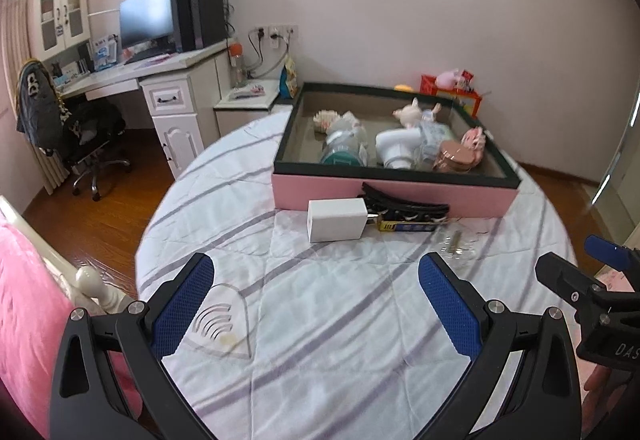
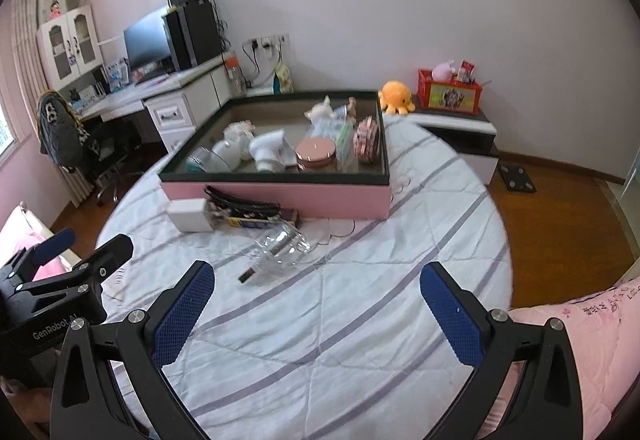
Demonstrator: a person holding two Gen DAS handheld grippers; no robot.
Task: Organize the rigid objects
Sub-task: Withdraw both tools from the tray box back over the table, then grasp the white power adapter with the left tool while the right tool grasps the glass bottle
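Both our grippers are hovering wide and empty over the striped bedspread (image 2: 360,340).

We are reading "GenRobot.AI" on the left gripper (image 1: 316,304); the right gripper (image 2: 316,304) is holding nothing. The pink box (image 2: 280,196) is holding a round pink tin (image 2: 315,155), a white bottle (image 2: 269,148) and what may be dolls. Just before it are lying a white charger (image 1: 337,220), a black hair clip (image 1: 404,202) and a clear item (image 2: 282,250).

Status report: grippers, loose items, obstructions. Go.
Left gripper open, empty. Right gripper open, empty. White charger, hair clip, clear bottle outside pink box. Nothing blocking.
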